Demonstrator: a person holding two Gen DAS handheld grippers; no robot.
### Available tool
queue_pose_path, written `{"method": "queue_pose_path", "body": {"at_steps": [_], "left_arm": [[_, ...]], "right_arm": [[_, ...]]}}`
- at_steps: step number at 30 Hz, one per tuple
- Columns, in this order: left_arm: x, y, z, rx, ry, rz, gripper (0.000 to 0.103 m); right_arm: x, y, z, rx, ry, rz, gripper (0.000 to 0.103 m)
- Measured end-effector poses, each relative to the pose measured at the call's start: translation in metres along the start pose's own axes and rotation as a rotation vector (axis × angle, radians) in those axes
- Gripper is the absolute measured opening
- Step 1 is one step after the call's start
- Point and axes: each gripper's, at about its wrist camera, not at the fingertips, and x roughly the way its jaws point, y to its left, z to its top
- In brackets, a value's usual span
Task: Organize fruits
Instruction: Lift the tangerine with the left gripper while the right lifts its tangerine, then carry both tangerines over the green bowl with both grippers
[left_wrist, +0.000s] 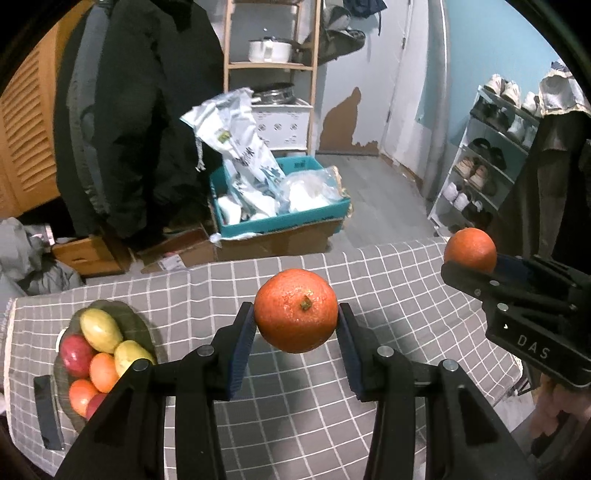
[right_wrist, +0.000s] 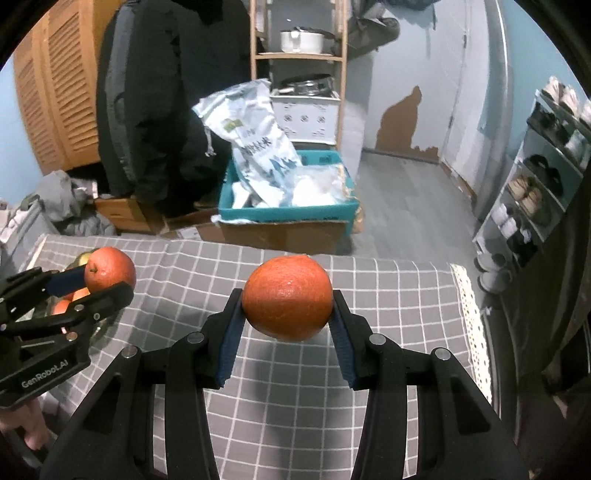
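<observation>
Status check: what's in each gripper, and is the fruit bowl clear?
Left gripper shut on an orange. Right gripper shut on second orange. Both held above checked cloth. Bowl at left, nothing blocking it.

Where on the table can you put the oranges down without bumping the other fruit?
The checked cloth is bare from the bowl to the lace edge, under both held oranges. It is crowded only at the bowl, piled with fruit.

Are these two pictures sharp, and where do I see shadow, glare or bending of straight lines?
Left wrist view: orange sharp, small glare spots, shadow on tablecloth; shelf bows. Right wrist view: orange sharp, floor and shoe rack slightly blurred; dark rounded corners in both.
</observation>
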Motion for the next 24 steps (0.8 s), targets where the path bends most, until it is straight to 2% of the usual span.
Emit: {"method": "queue_pose_path", "body": {"at_steps": [11, 24], "left_arm": [[-0.033, 0.042, -0.002, -0.052, -0.050, 0.049, 0.045], [-0.046, 0.093, -0.013, -0.134, -0.060, 0.109, 0.045]], "right_arm": [[-0.007, 0.046, 0.014, -0.072, -0.028, 0.047, 0.044], [0.009, 0.109, 0.027, -0.147, -0.008, 0.124, 0.044]]}}
